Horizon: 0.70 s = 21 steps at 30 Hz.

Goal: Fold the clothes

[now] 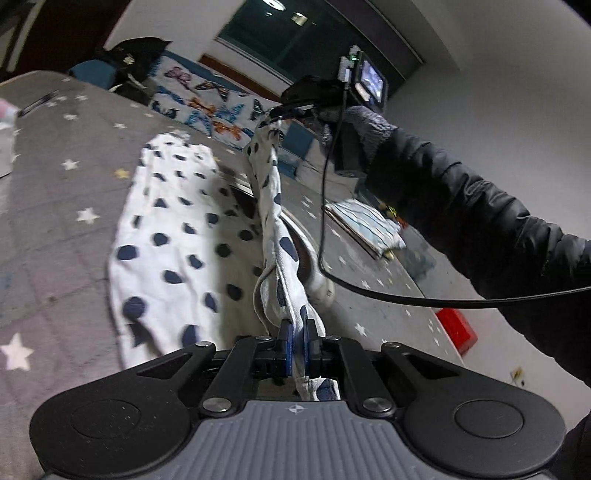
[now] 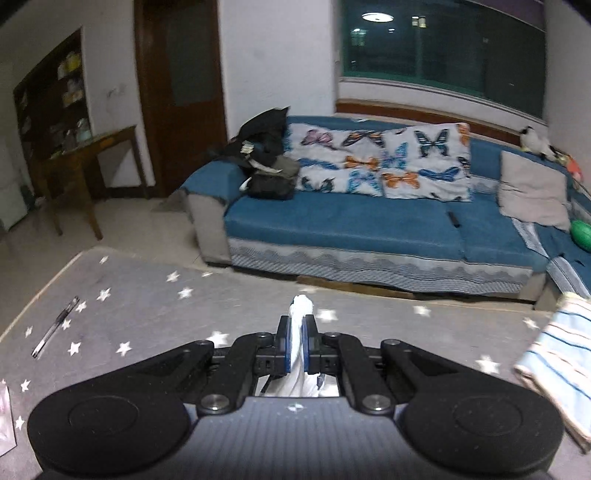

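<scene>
Left wrist view: each gripper, left gripper [image 1: 298, 341] and right gripper [image 1: 291, 110], pinches the spotted garment [image 1: 166, 236] narrowly; uneven pulling risks slippage.

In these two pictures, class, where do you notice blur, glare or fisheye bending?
Left wrist view: the spotted cloth is smeared by motion, and the bed edge bows. Right wrist view: the striped towel is blurred, and the ceiling light reflects in the dark window.
</scene>
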Motion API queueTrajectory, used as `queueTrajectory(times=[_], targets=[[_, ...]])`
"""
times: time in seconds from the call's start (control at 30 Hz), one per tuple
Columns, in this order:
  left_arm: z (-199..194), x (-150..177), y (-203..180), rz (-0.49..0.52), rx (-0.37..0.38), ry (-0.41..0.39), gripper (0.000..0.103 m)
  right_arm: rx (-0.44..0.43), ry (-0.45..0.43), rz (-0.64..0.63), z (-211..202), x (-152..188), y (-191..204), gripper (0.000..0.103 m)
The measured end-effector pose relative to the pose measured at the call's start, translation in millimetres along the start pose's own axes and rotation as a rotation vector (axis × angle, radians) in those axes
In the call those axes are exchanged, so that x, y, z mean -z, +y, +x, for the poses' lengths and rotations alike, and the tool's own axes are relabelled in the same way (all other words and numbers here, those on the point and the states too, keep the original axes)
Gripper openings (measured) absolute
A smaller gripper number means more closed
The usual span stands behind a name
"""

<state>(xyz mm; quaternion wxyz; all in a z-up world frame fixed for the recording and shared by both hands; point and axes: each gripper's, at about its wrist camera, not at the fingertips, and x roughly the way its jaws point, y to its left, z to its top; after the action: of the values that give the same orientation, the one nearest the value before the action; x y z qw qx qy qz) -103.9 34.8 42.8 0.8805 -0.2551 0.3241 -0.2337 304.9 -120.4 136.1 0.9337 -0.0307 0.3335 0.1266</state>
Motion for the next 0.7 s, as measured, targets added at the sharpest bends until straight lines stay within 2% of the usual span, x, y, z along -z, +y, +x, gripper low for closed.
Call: queueTrajectory(times=[0.13, 0.37, 0.53, 0.7], targets=[[-9, 1, 19, -0.06, -0.02, -0.007, 0.006, -0.031, 0.038, -0.046, 35, 4, 51, 0.005], [-21, 10, 42, -0.159, -0.057, -0.01, 0.006, -0.091, 0.095, -0.092, 76, 24, 115, 0.005], [-29, 17, 49, -0.201, -0.086, -0.013, 0.006, -0.154, 0.139, -0.093, 91, 36, 135, 0.007], [-35, 23, 52, -0.215, -0.104, -0.014, 0.006, -0.222, 0.146, -0.113, 72, 34, 135, 0.012]])
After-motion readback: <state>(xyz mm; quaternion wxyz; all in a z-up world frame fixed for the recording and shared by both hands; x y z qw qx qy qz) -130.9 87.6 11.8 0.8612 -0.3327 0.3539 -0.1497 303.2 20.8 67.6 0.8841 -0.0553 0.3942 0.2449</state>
